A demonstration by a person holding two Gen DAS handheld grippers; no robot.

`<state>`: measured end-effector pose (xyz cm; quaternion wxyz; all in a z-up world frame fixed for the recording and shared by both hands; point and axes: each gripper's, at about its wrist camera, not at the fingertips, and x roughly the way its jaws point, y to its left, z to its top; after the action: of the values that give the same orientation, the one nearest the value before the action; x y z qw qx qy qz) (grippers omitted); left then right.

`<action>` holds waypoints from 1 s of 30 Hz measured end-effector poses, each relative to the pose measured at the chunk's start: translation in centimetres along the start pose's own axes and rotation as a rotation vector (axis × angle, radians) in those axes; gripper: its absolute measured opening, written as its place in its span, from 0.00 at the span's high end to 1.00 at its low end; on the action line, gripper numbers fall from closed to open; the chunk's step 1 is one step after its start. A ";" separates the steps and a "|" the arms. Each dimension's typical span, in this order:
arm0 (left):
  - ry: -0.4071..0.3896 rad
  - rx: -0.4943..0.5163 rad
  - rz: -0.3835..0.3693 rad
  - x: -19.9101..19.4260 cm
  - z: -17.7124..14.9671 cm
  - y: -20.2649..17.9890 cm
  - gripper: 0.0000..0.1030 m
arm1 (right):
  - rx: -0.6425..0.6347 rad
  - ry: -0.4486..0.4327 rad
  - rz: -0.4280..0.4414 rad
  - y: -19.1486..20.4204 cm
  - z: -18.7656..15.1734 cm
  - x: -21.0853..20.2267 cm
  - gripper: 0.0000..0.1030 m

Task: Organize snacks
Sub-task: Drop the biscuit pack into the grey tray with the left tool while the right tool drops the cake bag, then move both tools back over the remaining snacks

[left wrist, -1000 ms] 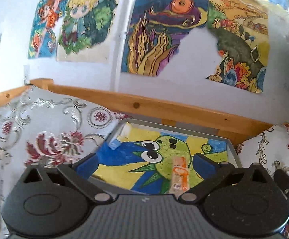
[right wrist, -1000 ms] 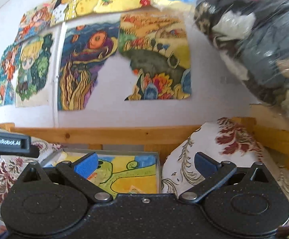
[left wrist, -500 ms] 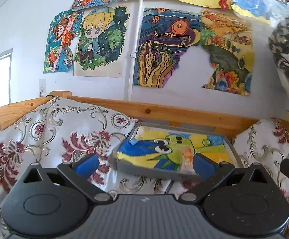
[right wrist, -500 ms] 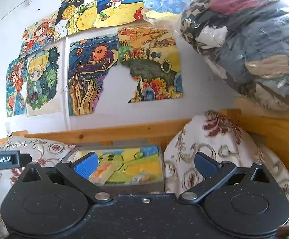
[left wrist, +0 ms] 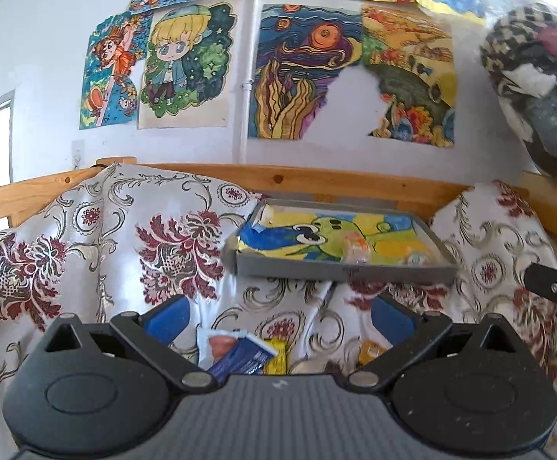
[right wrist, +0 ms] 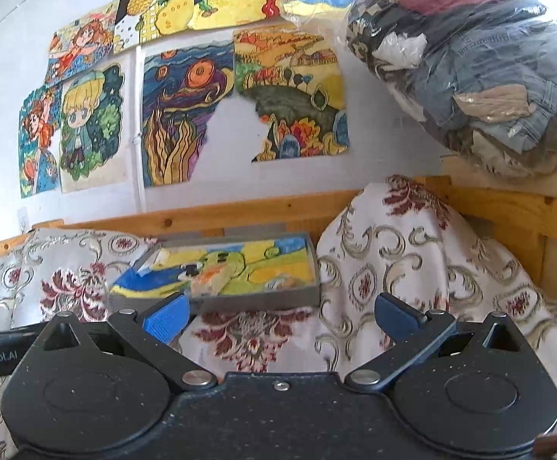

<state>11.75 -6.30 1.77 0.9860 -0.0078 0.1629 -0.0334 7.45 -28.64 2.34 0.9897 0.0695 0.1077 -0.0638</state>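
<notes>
Snack packets (left wrist: 246,354) lie loose on the patterned bedcover (left wrist: 98,253), at 6 o'clock in the left wrist view and between the spread, empty fingers of the left gripper (left wrist: 278,320); a blue-and-white wrapper runs its long axis toward 2 o'clock, with yellow packets (left wrist: 368,352) just beside it. Right gripper (right wrist: 282,316), also spread and empty, shows no packets under it, so I judge the left one nearer for the next pick. Farther off at 12 o'clock, the grey tray (left wrist: 340,270) with a drawing lining it holds an orange-printed clear packet (left wrist: 355,249) and a smaller one (left wrist: 416,257) beside it.
</notes>
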 end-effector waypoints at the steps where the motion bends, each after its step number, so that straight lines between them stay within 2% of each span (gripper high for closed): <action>1: 0.004 0.005 -0.005 -0.2 -0.3 0.2 0.01 | 0.001 0.011 0.002 0.2 -0.3 -0.2 0.01; 15: 0.144 0.049 -0.038 -0.8 -3.4 4.8 0.01 | -0.075 0.185 0.080 4.9 -3.6 -1.2 0.01; 21: 0.239 0.018 -0.044 0.9 -3.8 6.9 0.01 | -0.123 0.230 0.092 7.0 -4.6 0.1 0.01; 26: 0.277 0.068 -0.037 3.0 -4.0 8.4 0.01 | -0.172 0.249 0.093 8.7 -5.5 2.1 0.01; 30: 0.289 0.085 -0.089 4.9 -3.6 9.6 0.01 | -0.186 0.283 0.123 9.7 -6.4 3.8 0.01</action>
<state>15.85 2.90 -3.44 0.9492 0.0317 0.3012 -0.0849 11.24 -18.56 -3.48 0.9688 -0.0076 0.2470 0.0175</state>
